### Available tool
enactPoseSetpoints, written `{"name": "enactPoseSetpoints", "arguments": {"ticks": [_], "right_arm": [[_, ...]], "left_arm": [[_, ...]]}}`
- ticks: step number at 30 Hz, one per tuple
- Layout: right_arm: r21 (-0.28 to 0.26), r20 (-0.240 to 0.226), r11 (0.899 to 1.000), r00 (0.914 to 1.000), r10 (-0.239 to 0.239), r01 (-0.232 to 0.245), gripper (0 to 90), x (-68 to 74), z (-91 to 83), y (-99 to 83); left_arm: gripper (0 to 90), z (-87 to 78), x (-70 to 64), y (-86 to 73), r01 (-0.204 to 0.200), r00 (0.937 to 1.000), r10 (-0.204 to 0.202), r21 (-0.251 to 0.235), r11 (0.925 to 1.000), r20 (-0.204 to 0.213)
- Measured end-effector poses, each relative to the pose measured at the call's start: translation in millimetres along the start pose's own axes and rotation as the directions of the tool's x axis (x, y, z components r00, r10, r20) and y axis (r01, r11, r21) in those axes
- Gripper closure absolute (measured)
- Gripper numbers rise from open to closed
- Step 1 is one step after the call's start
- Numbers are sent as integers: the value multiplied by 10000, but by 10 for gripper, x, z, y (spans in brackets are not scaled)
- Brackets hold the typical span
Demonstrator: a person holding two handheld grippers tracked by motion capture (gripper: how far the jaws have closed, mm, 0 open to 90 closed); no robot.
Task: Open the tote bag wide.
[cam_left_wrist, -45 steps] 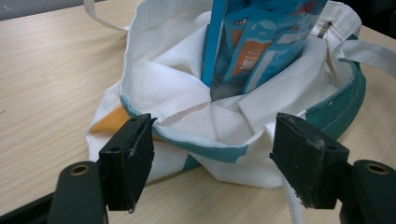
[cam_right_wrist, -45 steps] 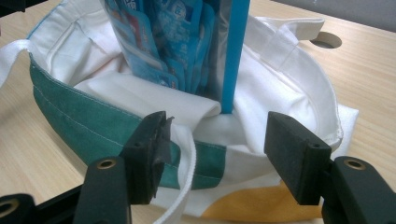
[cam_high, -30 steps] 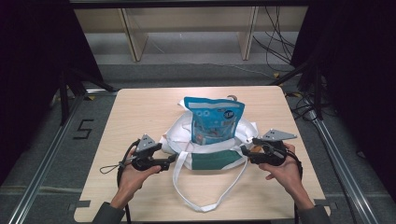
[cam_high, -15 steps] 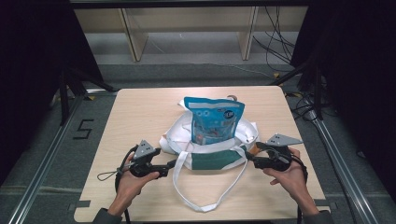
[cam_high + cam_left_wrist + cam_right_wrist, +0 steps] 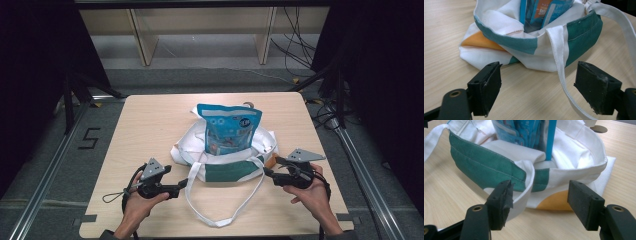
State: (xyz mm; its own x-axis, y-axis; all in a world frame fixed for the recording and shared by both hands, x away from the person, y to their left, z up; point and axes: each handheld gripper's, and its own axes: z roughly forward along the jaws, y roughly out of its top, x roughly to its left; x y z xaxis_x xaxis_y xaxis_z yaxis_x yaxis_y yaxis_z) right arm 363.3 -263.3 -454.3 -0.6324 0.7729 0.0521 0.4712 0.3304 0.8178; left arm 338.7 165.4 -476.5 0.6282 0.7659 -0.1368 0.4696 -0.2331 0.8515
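Observation:
A white tote bag (image 5: 227, 170) with a green band lies slumped in the middle of the table, and a blue snack pouch (image 5: 228, 127) stands upright in its mouth. My left gripper (image 5: 183, 186) is open at the bag's front left corner, just short of the cloth. From the left gripper view, the green band (image 5: 584, 32) and a white strap (image 5: 560, 62) lie ahead of my open left gripper (image 5: 537, 92). My right gripper (image 5: 267, 173) is open at the bag's front right corner. In the right gripper view, my right gripper (image 5: 540, 200) has the strap's base (image 5: 527, 187) between its jaws, beside the left one.
The bag's long white strap (image 5: 220, 220) loops across the table (image 5: 150, 125) toward the front edge. A small round disc (image 5: 599, 128) lies behind the bag. Bare wood spreads left, right and behind. Shelving (image 5: 200, 30) and floor cables (image 5: 300, 45) are beyond the far edge.
Both grippers have drawn back a little toward the table's front edge and stay open. The bag and pouch have not moved.

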Motion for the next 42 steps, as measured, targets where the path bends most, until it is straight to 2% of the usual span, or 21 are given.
{"name": "enactPoseSetpoints", "arguments": {"ticks": [3,6,10,15,16,20,23,24,25,26,27,28,31,32,33,34,35,36,38,40,42], "right_arm": [[-25,-66,9997,9997,246,-247,372,33,-2,-23],[15,-107,10000,9999,-27,27,372,27,-6,-37],[-26,-230,9998,9996,186,-186,371,63,0,-71],[-87,-240,10000,9997,5,-7,364,70,-40,-108],[45,-177,9997,9995,248,-247,363,94,-58,-114],[-110,-105,9999,9999,5,-6,361,93,-74,-157],[74,-143,9995,9994,317,-316,357,127,-97,-199],[-14,-179,10000,9998,72,-72,357,107,-92,-217],[103,-100,9995,9995,307,-306,355,134,-103,-236],[61,-194,10000,9998,68,-67,354,111,-97,-247],[225,-201,9993,9993,302,-297,353,137,-112,-267],[124,-248,9999,9996,99,-96,351,119,-102,-278],[316,-194,9989,9992,344,-338,340,162,-110,-320],[329,-242,9994,9997,89,-81,339,141,-109,-328],[392,-134,9988,9994,304,-299,337,169,-118,-342],[477,-166,9988,9998,113,-105,333,152,-125,-344],[455,-205,9980,9988,447,-438,330,184,-123,-359],[456,-201,9988,9997,164,-155,329,164,-126,-366],[545,-109,9976,9990,429,-422,323,208,-149,-391],[623,-239,9980,9996,133,-117,308,194,-162,-414],[686,-86,9969,9992,387,-380,292,233,-188,-451]], "left_arm": [[199,-2,-13,-42,33,10000,-33,-48,10000,-34],[191,-7,-22,-92,-124,9999,124,-13,9999,-26],[178,1,-27,-138,-247,9997,247,58,9997,-38],[162,-10,-36,-176,-286,9995,287,80,9996,-116],[162,-22,-63,-184,-287,9995,288,62,9996,-113],[162,-42,-120,-215,-813,9966,814,130,9966,-87],[162,-54,-158,-233,-1034,9946,1035,188,9945,-19],[162,-61,-173,-236,-1053,9944,1054,190,9943,-22],[162,-66,-177,-237,-1119,9937,1120,175,9936,-57],[162,-72,-181,-241,-1080,9941,1081,204,9939,-38],[162,-78,-188,-244,-1070,9942,1072,187,9941,-99],[162,-82,-195,-249,-1009,9948,1011,158,9948,-134],[164,-102,-212,-249,-1075,9940,1076,59,9942,-209],[164,-103,-220,-255,-1042,9945,1043,70,9945,-116],[164,-107,-225,-258,-1101,9938,1102,66,9939,-153],[164,-104,-239,-263,-1038,9946,1038,-2,9946,-97],[164,-111,-242,-267,-1093,9940,1093,58,9940,-82],[164,-114,-250,-271,-1093,9940,1094,71,9940,-72],[163,-116,-273,-281,-1071,9942,1072,191,9941,-15],[162,-110,-307,-294,-1075,9942,1075,220,9940,2],[163,-121,-331,-302,-1258,9921,1257,361,9914,33]]}}
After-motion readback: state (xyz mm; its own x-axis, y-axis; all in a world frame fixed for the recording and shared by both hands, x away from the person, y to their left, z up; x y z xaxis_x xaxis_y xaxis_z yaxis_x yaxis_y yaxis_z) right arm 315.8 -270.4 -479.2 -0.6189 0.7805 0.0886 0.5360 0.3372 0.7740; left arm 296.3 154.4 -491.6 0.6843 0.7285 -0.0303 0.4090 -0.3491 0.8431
